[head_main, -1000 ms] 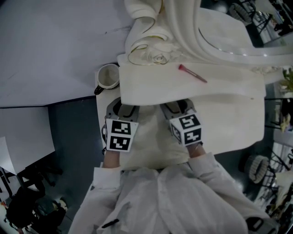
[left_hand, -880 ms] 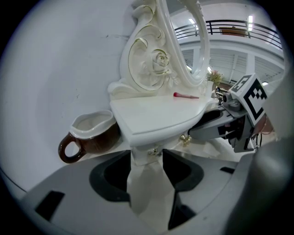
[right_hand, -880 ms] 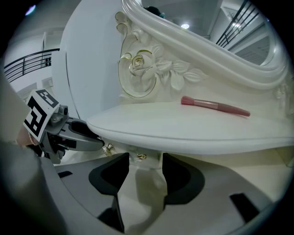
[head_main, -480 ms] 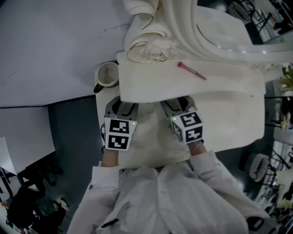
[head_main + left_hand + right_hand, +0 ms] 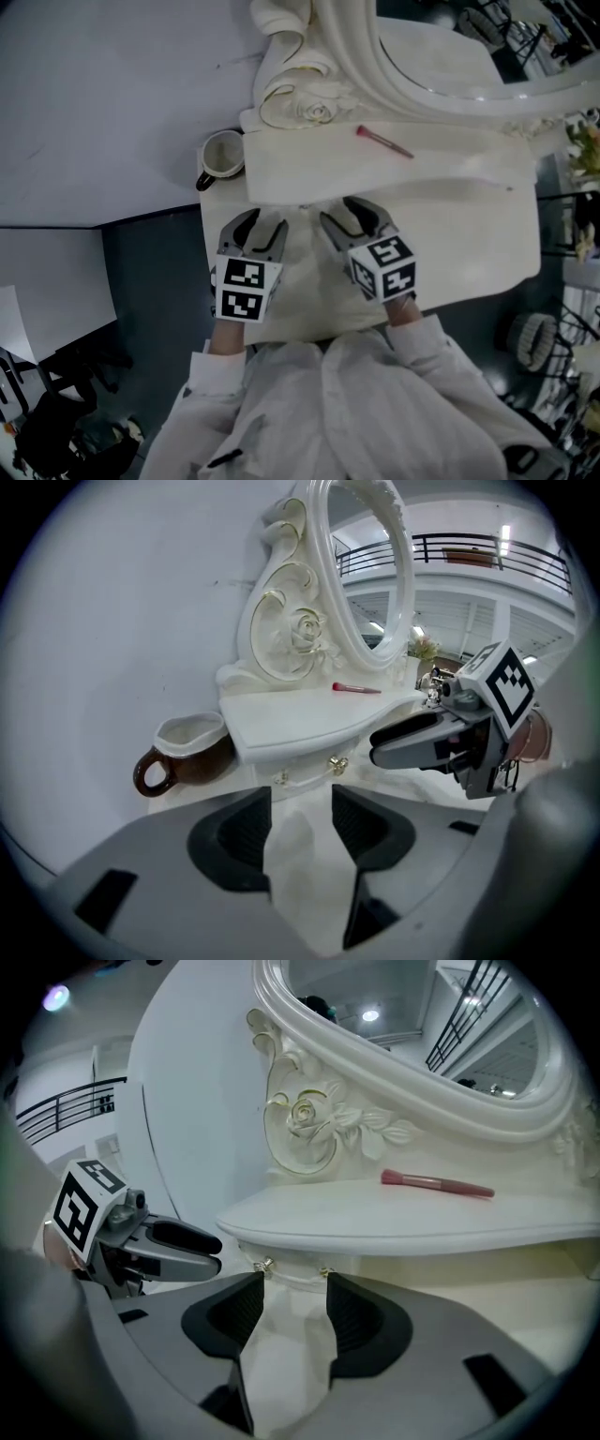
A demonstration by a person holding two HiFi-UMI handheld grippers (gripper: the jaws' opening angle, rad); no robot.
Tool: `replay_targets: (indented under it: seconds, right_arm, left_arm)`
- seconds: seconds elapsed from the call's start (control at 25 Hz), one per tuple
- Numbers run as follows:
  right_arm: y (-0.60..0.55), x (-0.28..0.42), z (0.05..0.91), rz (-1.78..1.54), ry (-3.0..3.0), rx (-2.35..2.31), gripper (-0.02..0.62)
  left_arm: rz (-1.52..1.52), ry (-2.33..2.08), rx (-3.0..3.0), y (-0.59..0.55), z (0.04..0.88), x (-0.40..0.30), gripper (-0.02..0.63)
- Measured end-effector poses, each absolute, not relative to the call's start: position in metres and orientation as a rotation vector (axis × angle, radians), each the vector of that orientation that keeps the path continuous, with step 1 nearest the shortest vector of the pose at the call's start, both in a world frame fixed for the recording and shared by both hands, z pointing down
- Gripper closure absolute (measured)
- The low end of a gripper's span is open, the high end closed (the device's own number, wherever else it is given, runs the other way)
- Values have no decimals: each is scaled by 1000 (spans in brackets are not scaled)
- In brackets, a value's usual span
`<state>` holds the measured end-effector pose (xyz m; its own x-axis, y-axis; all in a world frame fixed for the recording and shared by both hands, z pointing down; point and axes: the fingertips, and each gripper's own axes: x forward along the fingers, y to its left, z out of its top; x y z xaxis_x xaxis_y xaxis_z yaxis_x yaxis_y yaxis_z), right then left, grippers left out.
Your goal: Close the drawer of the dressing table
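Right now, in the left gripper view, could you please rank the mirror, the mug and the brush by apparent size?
1. mirror
2. mug
3. brush
The mug stands nearer the camera, so it may look bigger than it is.

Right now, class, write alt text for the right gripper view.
The right gripper, tongs open, faces the small white brass-knobbed drawer under the white dressing-table shelf. A pink makeup brush lies on the shelf; the left gripper hovers alongside.
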<state>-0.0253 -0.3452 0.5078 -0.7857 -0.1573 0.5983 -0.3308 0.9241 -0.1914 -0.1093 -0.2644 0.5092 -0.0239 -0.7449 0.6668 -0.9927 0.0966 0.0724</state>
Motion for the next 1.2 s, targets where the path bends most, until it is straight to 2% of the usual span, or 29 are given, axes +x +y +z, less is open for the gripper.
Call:
replay_targets:
  seconds: [0.36,0.44,0.6,0.88,1.04,1.2]
  right_arm:
    - [-320,-23,470,521,-2582,327,391]
    - [-317,-21,460,535,-2608,332,391]
    - [-309,-18,445,521,-2643,321,393]
    - [-291,-18,415,498,-2720,290,401]
    - [-287,-18,403,462,-2744,295,499]
    - [-279,-18,396,414,-2753,273,548]
  left_arm:
    - [485,-1783,1832,-256,481,-81,410]
    - [468,-1804,1848,-255,470,-79,432]
    - [439,-1849,1883,-255,448,-76,524]
    - [384,-1838,1949,-250,421,-61,581]
    - [311,-1814,2013,-252,403,-55,591]
    - [282,-1756,2090,-251,389,-43,591]
